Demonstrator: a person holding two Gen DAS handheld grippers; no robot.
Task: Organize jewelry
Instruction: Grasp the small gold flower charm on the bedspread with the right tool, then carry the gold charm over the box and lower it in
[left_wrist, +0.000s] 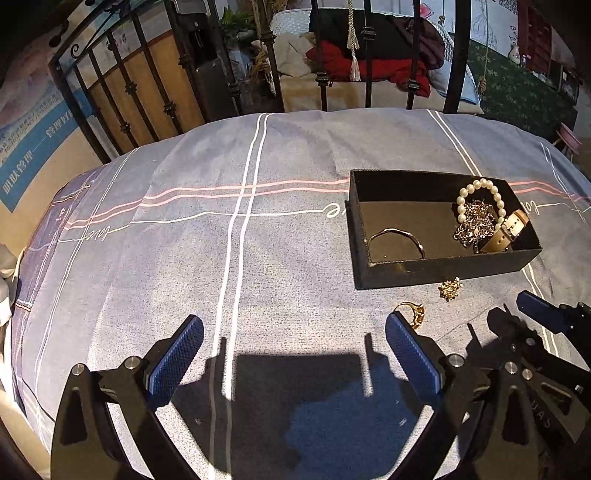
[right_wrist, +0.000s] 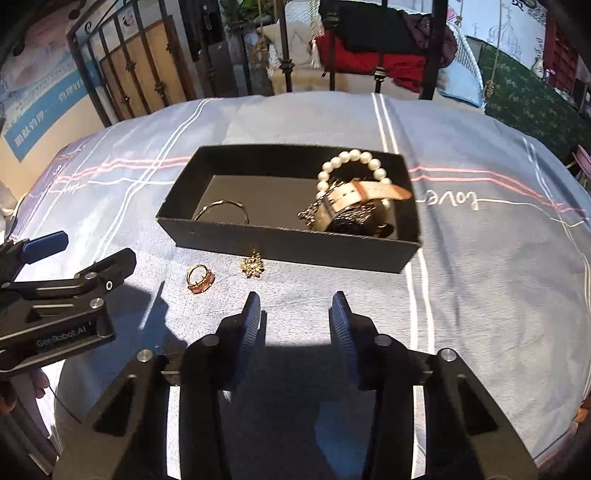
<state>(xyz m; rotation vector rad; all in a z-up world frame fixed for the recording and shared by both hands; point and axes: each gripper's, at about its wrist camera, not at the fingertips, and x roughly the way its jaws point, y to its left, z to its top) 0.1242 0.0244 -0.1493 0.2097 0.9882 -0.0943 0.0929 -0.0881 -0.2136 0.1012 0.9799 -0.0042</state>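
Observation:
A black open box (left_wrist: 443, 267) (right_wrist: 288, 243) lies on the bed cover. Inside it are a pearl bracelet (left_wrist: 463, 194) (right_wrist: 351, 157), a thin bangle (left_wrist: 397, 240) (right_wrist: 221, 208), a dark sparkly chain (left_wrist: 474, 223) and a pale watch strap (left_wrist: 508, 230) (right_wrist: 369, 195). In front of the box on the cloth lie a gold ring (left_wrist: 412, 312) (right_wrist: 199, 278) and a small gold flower piece (left_wrist: 450, 288) (right_wrist: 253, 266). My left gripper (left_wrist: 293, 350) stands wide open and empty, left of the ring. My right gripper (right_wrist: 293, 314) is open, nothing between its fingers, just right of the flower piece.
The grey-blue bed cover (left_wrist: 258, 240) with white and pink stripes fills the foreground. A black metal bed frame (left_wrist: 321, 74) runs along the far edge, with clothes and cushions behind it. The other gripper shows at the side of each view.

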